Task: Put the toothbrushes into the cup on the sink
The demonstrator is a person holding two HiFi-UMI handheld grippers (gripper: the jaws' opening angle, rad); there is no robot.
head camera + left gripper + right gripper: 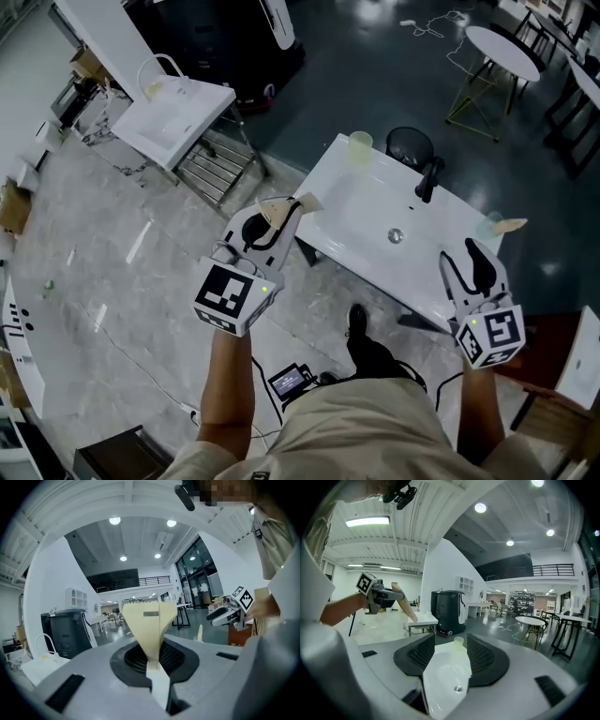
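My left gripper (284, 217) hovers at the near left corner of the white sink (352, 202), shut on a beige packaged toothbrush (276, 209). In the left gripper view that flat package (149, 626) stands up from the closed jaws of the left gripper (157, 670). The pale green cup (360, 144) stands on the sink's far left corner. A second beige toothbrush (510, 225) lies at the sink's right end. My right gripper (466, 255) is over the sink's near right edge, open and empty. In the right gripper view the cup (459, 642) shows between the jaws of the right gripper (444, 660).
A black faucet (428, 178) rises at the sink's back, with the drain (395, 236) in the basin. A black round stool (410, 146) is behind the sink. Another white sink (173, 117) stands at the upper left, a round table (502, 50) at the upper right.
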